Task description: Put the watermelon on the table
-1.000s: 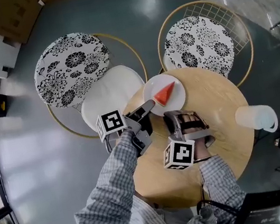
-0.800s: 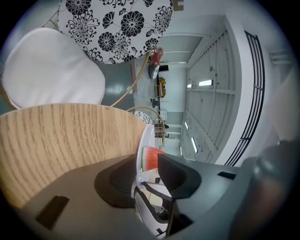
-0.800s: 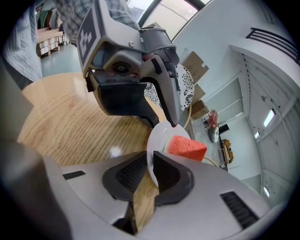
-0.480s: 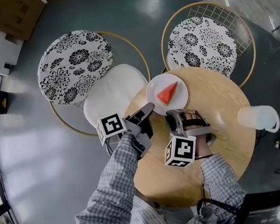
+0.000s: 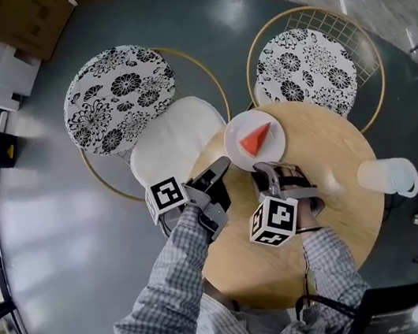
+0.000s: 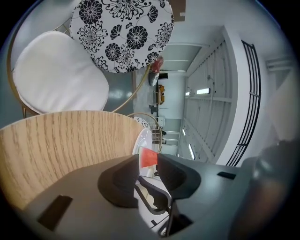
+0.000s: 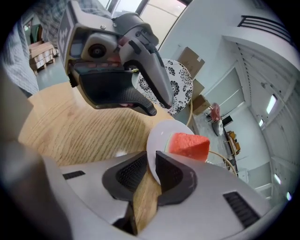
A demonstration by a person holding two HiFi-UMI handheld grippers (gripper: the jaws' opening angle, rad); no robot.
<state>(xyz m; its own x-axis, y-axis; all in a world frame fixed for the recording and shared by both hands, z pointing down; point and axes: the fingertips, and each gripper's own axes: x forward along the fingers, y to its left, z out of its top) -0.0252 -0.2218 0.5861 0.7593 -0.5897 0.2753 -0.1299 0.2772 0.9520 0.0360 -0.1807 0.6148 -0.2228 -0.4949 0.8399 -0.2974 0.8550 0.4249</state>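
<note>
A red watermelon wedge (image 5: 255, 140) lies on a white plate (image 5: 235, 135) at the far side of the round wooden table (image 5: 326, 149). My left gripper (image 5: 219, 170) rests at the table's left edge with its tips pointing at the plate's near-left rim. Only a narrow slit shows between its jaws, with nothing in it. My right gripper (image 5: 264, 170) sits just short of the plate's near rim, jaws drawn almost together and holding nothing. In the right gripper view the wedge (image 7: 189, 145) and plate (image 7: 158, 140) lie just past the tips. In the left gripper view the wedge (image 6: 148, 157) shows through the slit.
A white pitcher (image 5: 387, 176) stands at the table's right edge. Two wire-frame chairs with black-and-white floral cushions (image 5: 118, 96) (image 5: 302, 70) stand beyond the table. A white cushion (image 5: 174, 140) sits on the left chair's seat, close to the left gripper.
Both grippers stay near the plate with their jaws as before; the right one has edged slightly toward it. The head view has drifted a little.
</note>
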